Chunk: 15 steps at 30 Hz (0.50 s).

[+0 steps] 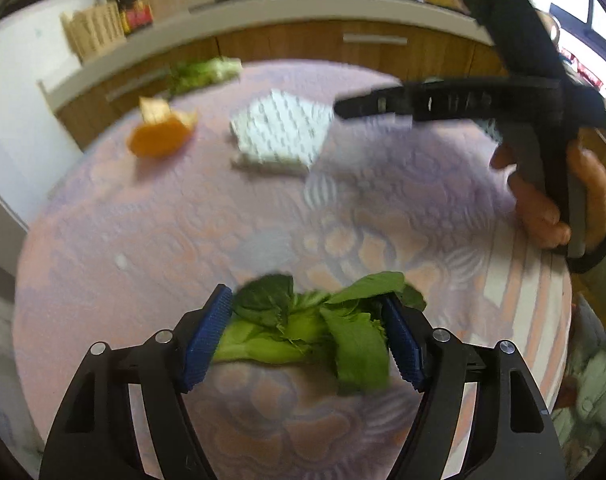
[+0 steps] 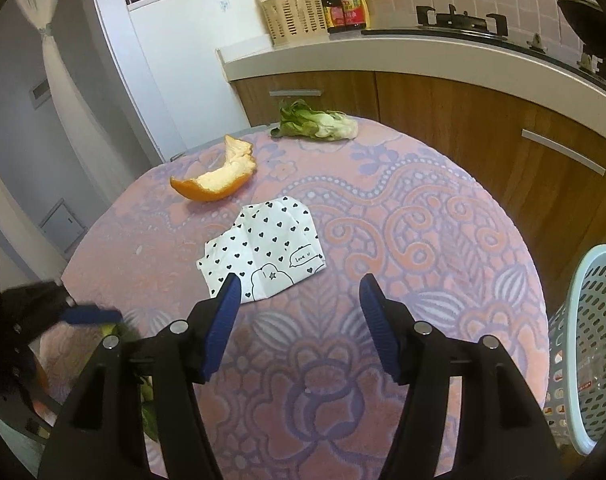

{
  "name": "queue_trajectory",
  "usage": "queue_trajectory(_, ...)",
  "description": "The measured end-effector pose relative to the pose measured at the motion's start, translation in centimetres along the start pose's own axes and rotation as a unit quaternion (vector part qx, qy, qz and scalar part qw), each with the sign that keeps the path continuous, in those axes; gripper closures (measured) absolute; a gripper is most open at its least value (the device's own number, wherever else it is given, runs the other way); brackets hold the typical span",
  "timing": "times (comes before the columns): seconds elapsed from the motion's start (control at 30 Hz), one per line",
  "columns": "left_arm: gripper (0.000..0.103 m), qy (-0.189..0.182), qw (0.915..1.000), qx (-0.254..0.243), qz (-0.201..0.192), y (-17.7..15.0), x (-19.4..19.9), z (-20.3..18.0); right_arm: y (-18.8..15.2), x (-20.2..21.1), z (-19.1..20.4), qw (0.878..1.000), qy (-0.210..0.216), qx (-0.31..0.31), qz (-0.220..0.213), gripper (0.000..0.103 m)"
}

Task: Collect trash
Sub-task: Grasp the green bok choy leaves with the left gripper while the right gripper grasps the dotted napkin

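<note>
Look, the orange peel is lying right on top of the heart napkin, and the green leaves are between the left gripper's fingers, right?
Not quite. The orange peel lies on the tablecloth beside the heart napkin, apart from it, not on top; the right wrist view shows the gap. The green leaves do sit between the left gripper's fingers.

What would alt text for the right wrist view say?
An open right claw hovers over a round table with a pink floral cloth, its tips at a crumpled heart-print paper napkin. Beyond lie an orange peel and a bok choy stub; a light blue laundry-style basket stands at right.
</note>
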<state>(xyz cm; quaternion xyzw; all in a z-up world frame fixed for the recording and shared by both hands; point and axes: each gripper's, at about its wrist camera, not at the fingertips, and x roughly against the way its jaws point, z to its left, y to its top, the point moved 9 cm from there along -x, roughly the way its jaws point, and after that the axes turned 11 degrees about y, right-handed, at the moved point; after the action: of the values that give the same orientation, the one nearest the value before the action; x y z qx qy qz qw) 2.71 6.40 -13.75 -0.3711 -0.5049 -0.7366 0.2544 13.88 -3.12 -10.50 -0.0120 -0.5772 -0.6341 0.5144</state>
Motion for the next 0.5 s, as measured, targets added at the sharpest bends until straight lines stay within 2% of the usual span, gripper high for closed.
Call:
queue_trajectory(0.13, 0.033, 0.040, 0.9981, 0.038, -0.027, -0.9, 1.7, 0.6, 0.0, 0.3, 0.4, 1.000, 0.007, 0.007, -0.009, 0.043)
queue_trajectory(0.17, 0.033, 0.058, 0.9961, 0.061, -0.025, -1.4, 2.0, 1.2, 0.1, 0.4, 0.5, 1.000, 0.008, 0.009, -0.011, 0.040)
queue_trajectory(0.23, 0.033, 0.066, 0.9932, 0.093, -0.022, -2.1, 2.7, 1.9, 0.1, 0.4, 0.6, 1.000, 0.011, 0.010, -0.013, 0.040)
queue_trajectory(0.33, 0.033, 0.056, 0.9874, 0.142, -0.040, -2.7, 4.6, 2.5, 0.1, 0.5, 0.6, 1.000, 0.014, 0.008, -0.016, 0.040)
queue_trajectory(0.5, 0.034, 0.020, 0.9749, 0.218, -0.040, -3.5, 5.8, 3.3, 0.2, 0.8, 0.4, 1.000, 0.019, 0.000, -0.022, 0.040)
